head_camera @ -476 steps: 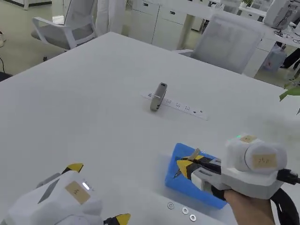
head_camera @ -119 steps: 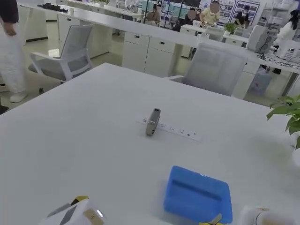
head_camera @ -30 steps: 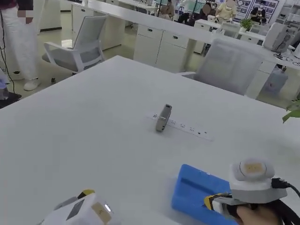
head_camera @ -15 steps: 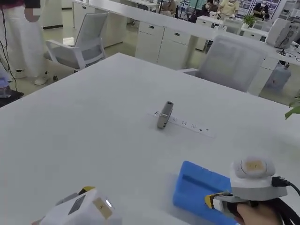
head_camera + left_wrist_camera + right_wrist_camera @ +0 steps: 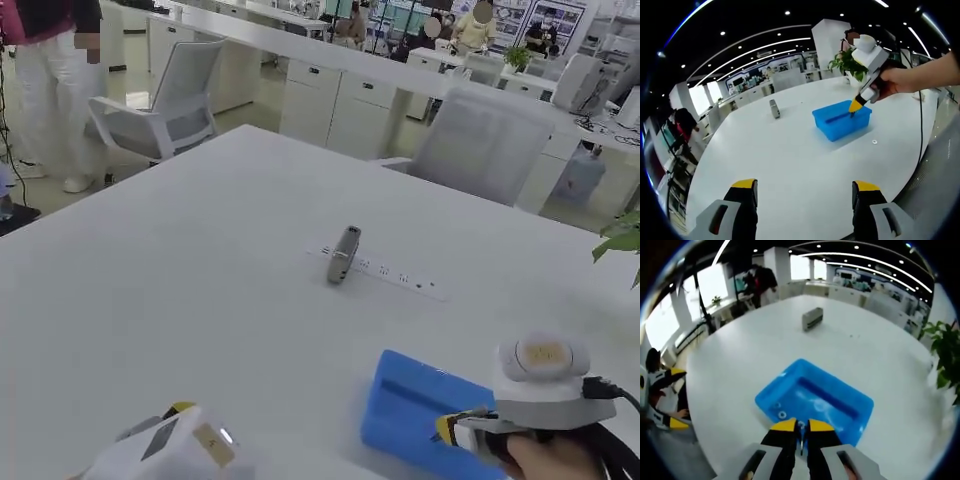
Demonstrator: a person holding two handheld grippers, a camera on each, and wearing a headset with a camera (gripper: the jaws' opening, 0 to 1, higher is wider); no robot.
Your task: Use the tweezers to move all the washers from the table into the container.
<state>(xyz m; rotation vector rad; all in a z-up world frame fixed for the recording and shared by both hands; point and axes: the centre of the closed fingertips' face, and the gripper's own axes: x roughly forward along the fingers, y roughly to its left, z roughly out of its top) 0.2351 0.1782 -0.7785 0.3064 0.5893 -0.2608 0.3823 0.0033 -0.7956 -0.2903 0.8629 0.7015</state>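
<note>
A drop-off seems in hand: the right gripper (image 5: 801, 426), clamping the tweezers (image 5: 800, 439), hangs over the blue container (image 5: 835, 407) holding washers (image 5: 782, 414); left gripper (image 5: 805, 185) spread, idle; next, fetch the 1 washer (image 5: 874, 142) by the near edge of the table (image 5: 790, 160).

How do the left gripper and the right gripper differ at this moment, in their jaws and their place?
The left gripper has jaws wide apart with nothing between; the right gripper has them nearly together, gripping the tweezers. The right gripper is over the blue container, pointing into it; the left gripper is over bare table, apart from the container. Both have yellow-tipped jaws.
</note>
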